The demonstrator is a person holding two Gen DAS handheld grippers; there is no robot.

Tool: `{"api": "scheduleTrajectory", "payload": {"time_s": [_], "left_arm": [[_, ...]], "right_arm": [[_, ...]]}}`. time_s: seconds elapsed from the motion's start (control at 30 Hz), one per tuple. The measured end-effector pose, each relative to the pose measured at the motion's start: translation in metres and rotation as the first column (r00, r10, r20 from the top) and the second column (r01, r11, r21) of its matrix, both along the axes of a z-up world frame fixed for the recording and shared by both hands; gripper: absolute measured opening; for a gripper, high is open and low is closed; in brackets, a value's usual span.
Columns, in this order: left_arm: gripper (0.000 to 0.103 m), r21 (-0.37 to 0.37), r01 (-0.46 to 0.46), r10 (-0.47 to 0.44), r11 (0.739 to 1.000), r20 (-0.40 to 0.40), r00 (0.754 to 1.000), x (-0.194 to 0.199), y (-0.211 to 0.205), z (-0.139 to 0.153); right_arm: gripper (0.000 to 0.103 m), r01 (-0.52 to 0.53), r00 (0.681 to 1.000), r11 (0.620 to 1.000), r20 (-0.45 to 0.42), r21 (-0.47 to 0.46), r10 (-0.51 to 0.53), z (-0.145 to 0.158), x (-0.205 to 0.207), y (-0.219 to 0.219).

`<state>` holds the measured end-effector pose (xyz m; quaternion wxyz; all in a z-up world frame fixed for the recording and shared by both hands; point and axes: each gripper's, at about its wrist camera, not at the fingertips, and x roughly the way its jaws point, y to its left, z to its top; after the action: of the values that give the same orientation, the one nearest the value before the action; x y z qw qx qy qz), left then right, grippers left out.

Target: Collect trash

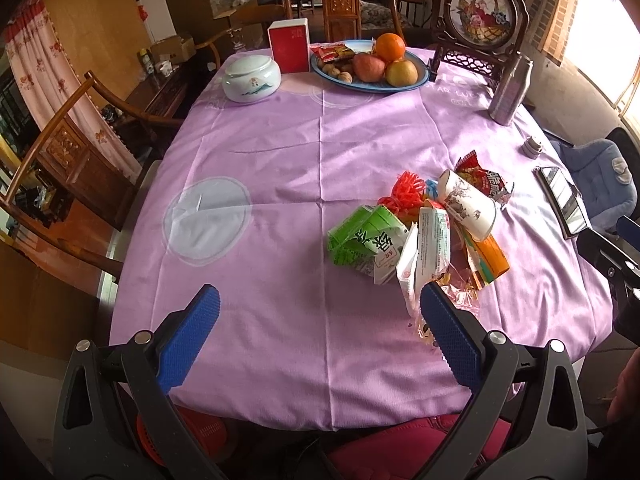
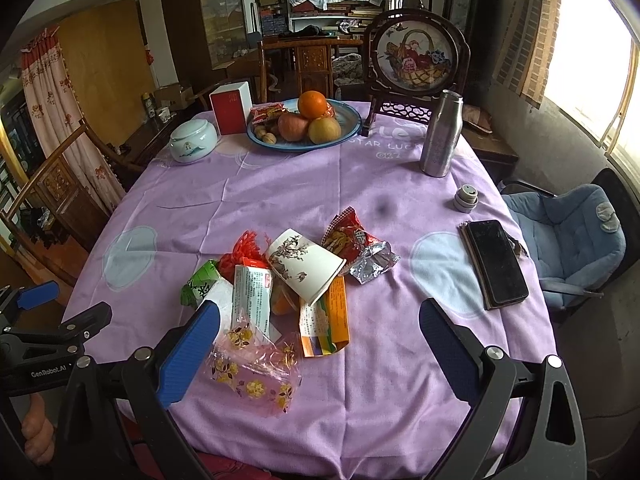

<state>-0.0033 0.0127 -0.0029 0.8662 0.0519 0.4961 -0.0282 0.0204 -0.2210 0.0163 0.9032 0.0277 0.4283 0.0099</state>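
Note:
A heap of trash lies on the purple tablecloth (image 1: 280, 152) (image 2: 280, 188): a green drink carton (image 1: 360, 240) (image 2: 198, 282), a tipped paper cup (image 1: 466, 204) (image 2: 306, 266), a red snack wrapper (image 1: 480, 178) (image 2: 348, 236), an orange box (image 1: 490, 258) (image 2: 326, 320), a white packet (image 1: 428, 248) (image 2: 252, 296), red netting (image 1: 406, 190) (image 2: 244, 248) and a clear flowered bag (image 2: 256, 372). My left gripper (image 1: 320, 312) hovers open over the near edge, left of the heap. My right gripper (image 2: 320, 324) is open above the heap's near side, holding nothing.
At the far end stand a fruit plate (image 1: 370, 84) (image 2: 352, 128), a red box (image 1: 288, 46), a white lidded jar (image 1: 251, 80) and a framed picture (image 2: 416, 56). A steel bottle (image 2: 440, 136), its cap (image 2: 466, 199) and a phone (image 2: 496, 262) lie right. Wooden chairs (image 1: 68, 160) surround the table.

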Motion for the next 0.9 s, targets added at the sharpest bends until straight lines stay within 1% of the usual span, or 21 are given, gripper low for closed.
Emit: {"api": "scheduleTrajectory", "payload": {"time_s": [0.4,0.9], "left_arm": [[0.097,0.002,-0.008,0.008,1.000,0.004,1.000,0.007,0.000,-0.001],[0.097,0.002,0.003,-0.003,1.000,-0.008,1.000,0.017,-0.001,-0.005]], "right_arm": [[0.098,-0.009,1.000,1.000,0.018,-0.025,0.009,0.001,0.006,0.005],[0.098,0.000,1.000,1.000,0.006,-0.031,0.000,-0.002,0.015,0.005]]}}
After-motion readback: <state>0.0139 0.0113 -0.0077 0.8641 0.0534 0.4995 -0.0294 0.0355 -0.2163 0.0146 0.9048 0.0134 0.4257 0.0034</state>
